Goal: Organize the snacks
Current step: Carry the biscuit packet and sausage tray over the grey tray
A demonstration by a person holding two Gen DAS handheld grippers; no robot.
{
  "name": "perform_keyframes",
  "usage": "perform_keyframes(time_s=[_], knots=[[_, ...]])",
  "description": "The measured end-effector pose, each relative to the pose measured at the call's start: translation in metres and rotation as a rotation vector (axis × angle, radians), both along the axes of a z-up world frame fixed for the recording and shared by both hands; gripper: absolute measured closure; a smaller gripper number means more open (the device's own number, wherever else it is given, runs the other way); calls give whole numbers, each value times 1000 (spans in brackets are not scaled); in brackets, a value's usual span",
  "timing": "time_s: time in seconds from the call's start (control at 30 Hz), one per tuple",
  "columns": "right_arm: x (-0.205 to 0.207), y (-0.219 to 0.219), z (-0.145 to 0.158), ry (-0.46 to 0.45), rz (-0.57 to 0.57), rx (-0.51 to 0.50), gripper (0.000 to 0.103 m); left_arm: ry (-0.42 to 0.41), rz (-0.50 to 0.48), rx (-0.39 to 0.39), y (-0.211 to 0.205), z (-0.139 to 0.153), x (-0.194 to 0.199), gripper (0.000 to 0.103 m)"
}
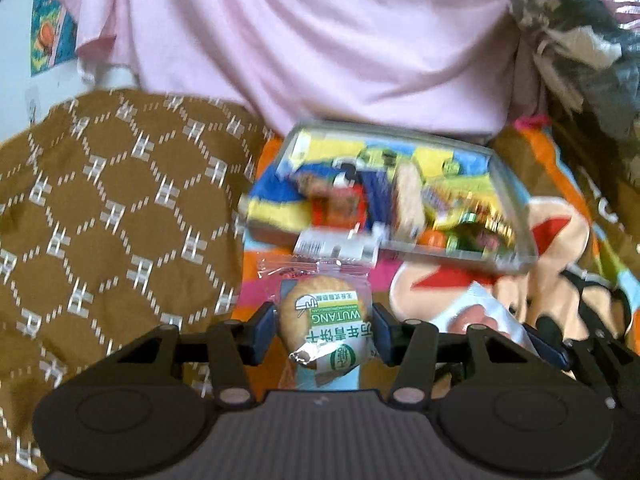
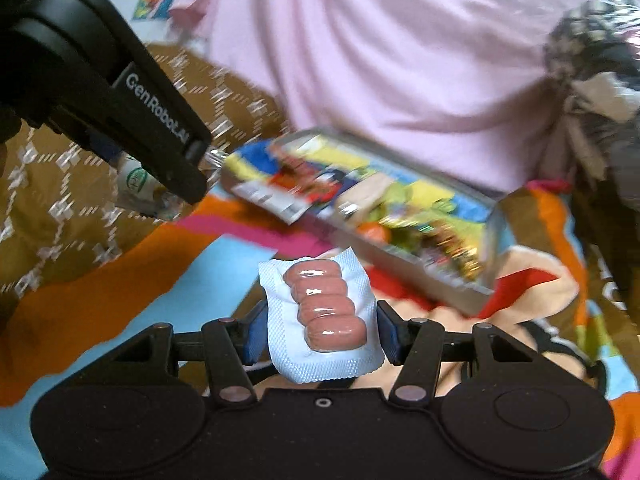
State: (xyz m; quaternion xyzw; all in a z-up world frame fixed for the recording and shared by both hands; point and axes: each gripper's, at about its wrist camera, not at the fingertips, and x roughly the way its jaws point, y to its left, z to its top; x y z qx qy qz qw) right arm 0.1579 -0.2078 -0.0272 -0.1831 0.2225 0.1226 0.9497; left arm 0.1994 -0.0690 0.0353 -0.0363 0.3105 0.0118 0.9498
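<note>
My left gripper (image 1: 325, 326) is shut on a round biscuit (image 1: 324, 330) in a clear wrapper with green print, held above the bright cartoon blanket (image 1: 500, 300). My right gripper (image 2: 318, 334) is shut on a pale blue pack of small pink sausages (image 2: 326, 316). Ahead of both lies a clear plastic box (image 1: 516, 248) holding several colourful snack packets; the same clear box (image 2: 452, 288) slants across the right wrist view. The left gripper (image 2: 156, 188) with its biscuit shows at the upper left of that view, and the sausage pack (image 1: 486, 316) shows at lower right of the left wrist view.
A brown quilt (image 1: 112, 208) with a white lattice pattern covers the left side. Pink cloth (image 1: 320, 48) hangs behind the box. A black-and-white patterned bundle (image 1: 580, 32) sits at the upper right. The blanket (image 2: 100, 280) spreads under both grippers.
</note>
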Motion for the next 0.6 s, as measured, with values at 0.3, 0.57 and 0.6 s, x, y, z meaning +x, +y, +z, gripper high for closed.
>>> perform_keyframes(time_s=[0.3, 0.57, 0.6], knots=[[50, -49, 44, -151, -129, 130, 46, -80, -54, -2, -30, 30, 59, 48], [123, -85, 46, -224, -204, 239, 46, -126, -117, -37, -66, 31, 142, 48], [132, -86, 44, -224, -208, 245, 46, -127, -129, -36, -70, 29, 151, 48]])
